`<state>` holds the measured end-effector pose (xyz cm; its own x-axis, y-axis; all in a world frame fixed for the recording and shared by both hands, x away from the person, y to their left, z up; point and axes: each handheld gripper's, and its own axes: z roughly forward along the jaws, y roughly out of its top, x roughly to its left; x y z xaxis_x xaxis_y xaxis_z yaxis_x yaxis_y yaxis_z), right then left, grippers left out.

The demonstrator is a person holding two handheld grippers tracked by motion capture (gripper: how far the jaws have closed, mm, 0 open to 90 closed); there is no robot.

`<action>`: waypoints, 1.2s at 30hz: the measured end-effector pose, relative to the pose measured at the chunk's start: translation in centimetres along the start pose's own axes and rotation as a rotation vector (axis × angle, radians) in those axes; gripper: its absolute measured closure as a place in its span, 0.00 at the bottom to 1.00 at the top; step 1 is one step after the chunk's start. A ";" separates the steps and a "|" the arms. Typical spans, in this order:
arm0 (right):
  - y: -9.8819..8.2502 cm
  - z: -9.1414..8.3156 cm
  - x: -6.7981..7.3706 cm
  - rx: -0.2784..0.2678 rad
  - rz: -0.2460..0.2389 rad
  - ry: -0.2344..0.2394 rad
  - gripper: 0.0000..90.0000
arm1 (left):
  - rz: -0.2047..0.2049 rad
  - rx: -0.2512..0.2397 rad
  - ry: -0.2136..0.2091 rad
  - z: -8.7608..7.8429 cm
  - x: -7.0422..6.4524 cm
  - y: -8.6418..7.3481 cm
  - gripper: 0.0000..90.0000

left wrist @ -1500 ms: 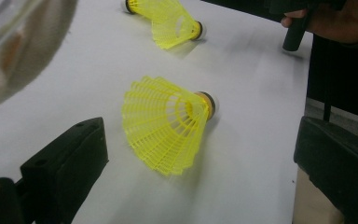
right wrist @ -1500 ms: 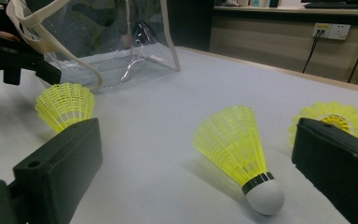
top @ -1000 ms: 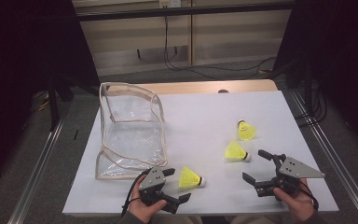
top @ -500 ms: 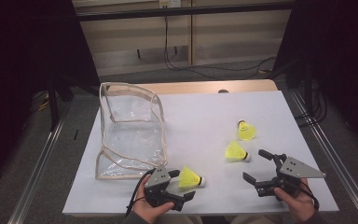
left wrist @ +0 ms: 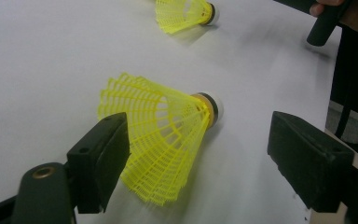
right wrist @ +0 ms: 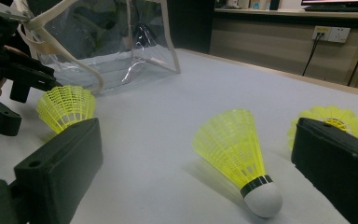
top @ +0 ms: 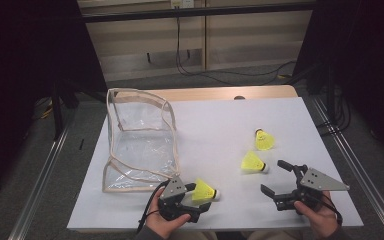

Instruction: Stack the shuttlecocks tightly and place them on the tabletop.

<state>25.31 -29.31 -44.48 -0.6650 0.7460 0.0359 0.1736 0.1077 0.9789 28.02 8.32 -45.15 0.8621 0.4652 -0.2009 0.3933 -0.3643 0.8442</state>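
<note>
Three yellow shuttlecocks lie on the white table [top: 215, 120]. The nearest shuttlecock [top: 204, 191] [left wrist: 168, 140] lies on its side between the jaws of my left gripper [top: 196, 197] [left wrist: 198, 140]. Those jaws have just been closing. One jaw touches the mesh skirt and the other stands clear of the cork. My right gripper [top: 275, 179] [right wrist: 196, 135] rests open at the front right. A second shuttlecock [top: 253, 164] [right wrist: 235, 149] lies just beyond its jaws, with the third [top: 263, 140] [right wrist: 335, 119] farther back.
A clear plastic bag with beige trim [top: 140, 145] [right wrist: 112, 42] stands open at the table's left, just behind my left gripper. Metal rails run along both sides of the table. Dark cables hang at the back wall.
My left gripper has slid a little to the right, so the nearest shuttlecock now lies between its jaws, which stand narrower. The right gripper has kept still.
</note>
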 end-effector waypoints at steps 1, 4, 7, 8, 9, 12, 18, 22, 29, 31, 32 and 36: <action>0.0 0.0 0.0 0.000 0.000 0.000 0.02 | -0.002 -0.001 0.001 0.0 0.0 0.0 0.25; 0.0 0.0 0.0 0.000 0.001 0.000 0.02 | 0.002 0.004 -0.005 0.1 0.0 0.0 0.30; 0.0 0.0 0.0 -0.006 0.000 0.001 0.02 | 0.012 0.013 -0.005 0.2 -0.2 0.1 0.35; 0.0 0.0 0.0 -0.006 -0.001 0.002 0.02 | 0.018 0.025 -0.004 0.3 -0.3 0.1 0.36; 0.0 -0.1 0.0 -0.006 0.000 0.002 0.02 | 0.020 0.029 -0.002 0.3 -0.4 0.1 0.39; 0.0 -0.1 0.0 -0.005 0.000 0.001 0.02 | 0.016 0.029 0.013 0.3 -0.4 0.2 0.47; 0.0 0.0 0.0 -0.005 -0.001 0.003 0.02 | 0.019 0.045 0.012 0.7 -0.6 0.3 0.62; 0.0 -0.1 -0.1 -0.006 -0.003 0.000 0.02 | 0.008 0.048 0.001 0.9 -0.7 0.4 0.76; 0.1 -0.2 -0.1 -0.005 0.004 0.000 0.02 | 0.000 0.054 -0.026 0.8 -0.9 0.8 0.95; 0.1 -0.2 -0.2 -0.009 0.007 0.001 0.02 | 0.001 0.059 -0.026 0.9 -1.0 0.9 0.96; 0.1 -0.2 -0.2 -0.011 0.006 0.001 0.02 | 0.002 0.061 -0.028 0.9 -1.0 1.0 0.96; 0.1 -0.3 -0.2 -0.014 0.002 -0.002 0.02 | -0.007 0.051 -0.034 1.1 -1.3 1.3 0.96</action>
<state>25.26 -29.59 -44.32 -0.6632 0.7475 0.0378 0.1652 0.0969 0.9815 27.75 6.38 -44.37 0.8694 0.4405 -0.2239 0.4142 -0.4025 0.8163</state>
